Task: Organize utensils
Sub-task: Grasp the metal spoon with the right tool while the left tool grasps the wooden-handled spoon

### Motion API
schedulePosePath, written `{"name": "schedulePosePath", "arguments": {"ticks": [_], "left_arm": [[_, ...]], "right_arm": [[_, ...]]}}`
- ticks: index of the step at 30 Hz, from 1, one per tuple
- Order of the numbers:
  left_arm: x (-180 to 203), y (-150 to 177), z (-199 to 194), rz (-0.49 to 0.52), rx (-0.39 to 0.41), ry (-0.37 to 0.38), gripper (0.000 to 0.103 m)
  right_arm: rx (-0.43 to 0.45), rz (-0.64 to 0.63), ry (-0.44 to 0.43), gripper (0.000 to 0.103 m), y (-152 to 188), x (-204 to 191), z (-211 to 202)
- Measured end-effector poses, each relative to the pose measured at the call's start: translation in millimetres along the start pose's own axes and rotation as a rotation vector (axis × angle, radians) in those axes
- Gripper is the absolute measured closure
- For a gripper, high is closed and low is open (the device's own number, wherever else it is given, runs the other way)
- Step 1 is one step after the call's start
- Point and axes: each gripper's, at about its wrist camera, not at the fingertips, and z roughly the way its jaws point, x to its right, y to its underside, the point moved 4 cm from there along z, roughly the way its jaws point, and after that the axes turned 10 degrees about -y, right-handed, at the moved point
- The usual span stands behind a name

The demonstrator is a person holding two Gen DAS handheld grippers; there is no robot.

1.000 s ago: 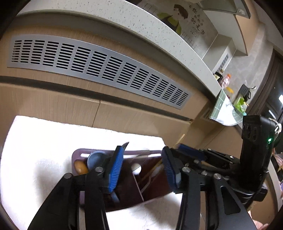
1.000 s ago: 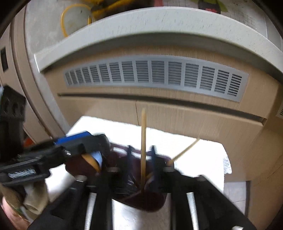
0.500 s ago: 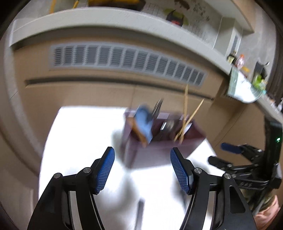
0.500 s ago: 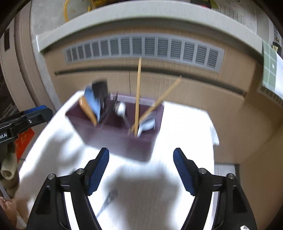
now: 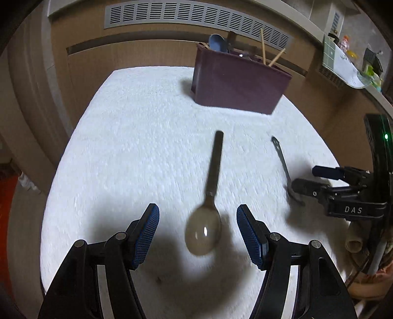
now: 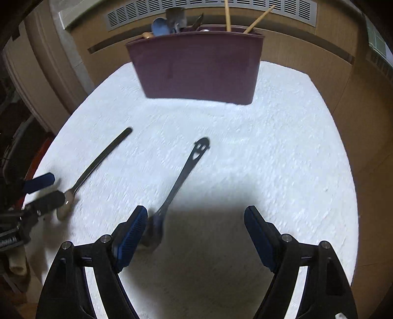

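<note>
A metal spoon (image 5: 213,171) with a dark handle lies on the white cloth, its bowl nearest me. My left gripper (image 5: 197,220) hangs open low over it, with the bowl between the blue pads (image 5: 147,233) and clear of both. To the right lies a dark fork (image 6: 194,157) with a smiley cut-out in its handle end. My right gripper (image 6: 196,216) is open above it, and the blurred tines sit beside its left pad (image 6: 130,235). The purple utensil caddy (image 6: 196,66) stands at the far edge, holding chopsticks (image 6: 227,14), a blue spoon and other utensils.
The white textured cloth (image 5: 137,137) covers the small table, whose edges drop off on the left and right. Behind the caddy runs a wooden cabinet front with a grey vent grille (image 5: 196,17). A counter with bottles (image 5: 343,49) is at the far right.
Both grippers have pulled back from the caddy and come down toward the cloth, with their jaws wider. The chopstick that the right gripper held now stands in the caddy.
</note>
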Motion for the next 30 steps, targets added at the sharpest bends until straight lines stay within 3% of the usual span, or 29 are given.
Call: {"name": "schedulePosePath", "arguments": {"ticks": [6,7,9,14,16,22,30], "left_arm": [[8,13,-3,-0.018,-0.002,-0.019,0.037],[8,12,-2,-0.02,-0.003,-0.025,0.037],[8,12,-1,-0.017,-0.002,-0.04,0.037],[5,13,1,-0.031,-0.013,-0.053,0.037],[6,14,3,-0.032,-0.018,-0.057,0.037],[8,14,1,-0.035,-0.022,-0.057,0.037],[12,12,2,-0.035,-0.032,-0.054,0.037]], "right_arm": [[0.028,-0.053,-0.009,0.027,14,-27,-4],[0.033,-0.063,-0.012,0.031,15,-31,-3],[0.026,-0.083,-0.013,0.052,15,-38,-1],[0.047,-0.103,0.029,0.064,14,-45,1],[0.049,-0.121,0.054,0.075,15,-46,1],[0.079,-0.157,0.08,0.075,17,-45,-23],[0.227,-0.095,0.047,0.075,-17,-24,-90]]}}
